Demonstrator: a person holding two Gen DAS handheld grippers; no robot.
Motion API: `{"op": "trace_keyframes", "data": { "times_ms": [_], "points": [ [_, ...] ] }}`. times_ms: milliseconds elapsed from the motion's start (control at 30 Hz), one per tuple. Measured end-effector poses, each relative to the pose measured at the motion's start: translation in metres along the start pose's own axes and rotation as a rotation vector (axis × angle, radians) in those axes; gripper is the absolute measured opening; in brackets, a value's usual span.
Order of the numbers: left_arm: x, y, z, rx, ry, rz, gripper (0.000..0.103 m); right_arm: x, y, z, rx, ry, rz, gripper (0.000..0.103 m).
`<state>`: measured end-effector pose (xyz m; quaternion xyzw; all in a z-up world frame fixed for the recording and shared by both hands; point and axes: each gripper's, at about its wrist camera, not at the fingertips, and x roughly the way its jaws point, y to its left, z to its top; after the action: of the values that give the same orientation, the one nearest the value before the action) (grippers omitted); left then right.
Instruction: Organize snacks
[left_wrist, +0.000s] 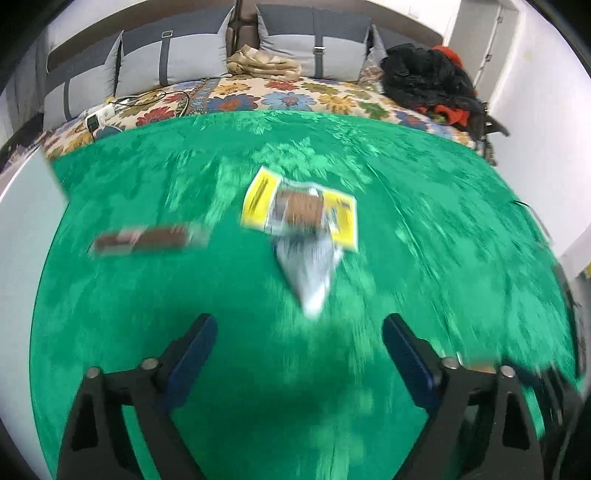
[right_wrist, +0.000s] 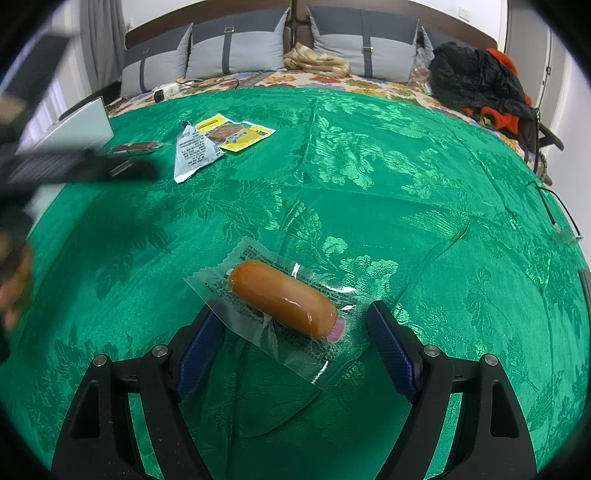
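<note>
Left wrist view: my left gripper (left_wrist: 297, 345) stands released, its two blue-padded fingers (left_wrist: 192, 354) spread wide with only green brocade cloth (left_wrist: 443, 258) between them; nothing is held; the frame is blurred. Ahead of the fingers lies a silver triangular packet (left_wrist: 308, 267), its point toward me; its far end overlaps a yellow snack packet (left_wrist: 258, 195) with a brown picture panel; the two are touching. To the left, apart from that pair, lies a dark brown snack bar in clear wrap (left_wrist: 147, 239). Beyond the cloth I note a floral bedsheet (left_wrist: 295, 94), grey pillows (left_wrist: 325, 48) and a heap of black and red clothing (left_wrist: 436, 79).

Right wrist view: my right gripper (right_wrist: 295, 325) is likewise released, jaws wide; a sausage in a clear vacuum pack (right_wrist: 282, 297) lies on the cloth, slantwise, its near end between the fingertips; neither pad touches the sausage itself; whether the left pad meets the plastic edge I cannot tell. Far left of the cloth sit the silver packet (right_wrist: 194, 151) and the yellow packet (right_wrist: 240, 134), overlapping, with the brown bar (right_wrist: 135, 148) beside them; my left gripper (right_wrist: 74, 166) shows as a dark blur near that bar.
</note>
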<state>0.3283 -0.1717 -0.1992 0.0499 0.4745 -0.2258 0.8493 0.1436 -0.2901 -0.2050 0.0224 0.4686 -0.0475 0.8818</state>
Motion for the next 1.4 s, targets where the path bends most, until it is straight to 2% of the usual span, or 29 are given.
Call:
{"op": "trace_keyframes", "data": {
  "times_ms": [33, 67, 100, 133, 267, 367, 533, 633, 733, 767, 833, 867, 1000, 1100, 1400],
  "points": [
    [0.010, -0.001, 0.009, -0.008, 0.004, 0.014, 0.082, 0.000, 0.000, 0.000, 0.000, 0.000, 0.000, 0.083],
    [0.018, -0.001, 0.015, -0.019, 0.007, 0.018, 0.072, 0.000, 0.000, 0.000, 0.000, 0.000, 0.000, 0.083],
    [0.028, 0.000, 0.020, -0.029, 0.013, 0.016, 0.050, 0.000, 0.000, 0.000, 0.000, 0.000, 0.000, 0.083],
    [0.036, 0.001, 0.022, -0.034, 0.019, 0.008, 0.033, 0.000, 0.000, 0.000, 0.000, 0.000, 0.000, 0.083],
    [0.026, 0.006, 0.021, -0.027, -0.052, -0.017, 0.027, 0.000, 0.000, 0.000, 0.000, 0.000, 0.000, 0.083],
    [0.000, 0.016, 0.002, 0.000, -0.079, -0.041, 0.027, 0.000, 0.000, 0.000, 0.000, 0.000, 0.000, 0.083],
    [-0.054, 0.034, -0.055, 0.053, -0.032, -0.098, 0.027, 0.000, 0.000, 0.000, 0.000, 0.000, -0.001, 0.083],
    [-0.074, 0.043, -0.096, 0.082, 0.001, -0.091, 0.028, 0.000, 0.000, 0.000, 0.000, -0.001, 0.000, 0.083],
    [-0.074, 0.048, -0.121, 0.087, 0.009, -0.044, 0.032, 0.000, 0.000, 0.000, 0.000, 0.000, 0.000, 0.083],
    [-0.070, 0.051, -0.126, 0.078, 0.019, -0.024, 0.042, 0.000, 0.000, 0.000, 0.000, 0.000, 0.000, 0.083],
    [-0.072, 0.054, -0.133, 0.058, -0.034, -0.021, 0.066, 0.000, 0.000, 0.000, 0.000, 0.000, 0.000, 0.083],
    [-0.068, 0.055, -0.134, 0.044, -0.025, 0.039, 0.087, 0.000, 0.000, 0.000, 0.000, 0.000, 0.000, 0.083],
    [-0.061, 0.056, -0.139, 0.053, -0.034, 0.112, 0.093, 0.000, 0.000, 0.000, 0.000, 0.000, 0.000, 0.083],
    [-0.058, 0.059, -0.140, 0.045, -0.034, 0.114, 0.103, 0.000, 0.000, 0.000, 0.001, -0.001, 0.000, 0.083],
    [-0.058, 0.059, -0.137, 0.045, -0.033, 0.116, 0.103, 0.000, 0.000, 0.000, 0.000, -0.001, 0.000, 0.083]
  ]
}}
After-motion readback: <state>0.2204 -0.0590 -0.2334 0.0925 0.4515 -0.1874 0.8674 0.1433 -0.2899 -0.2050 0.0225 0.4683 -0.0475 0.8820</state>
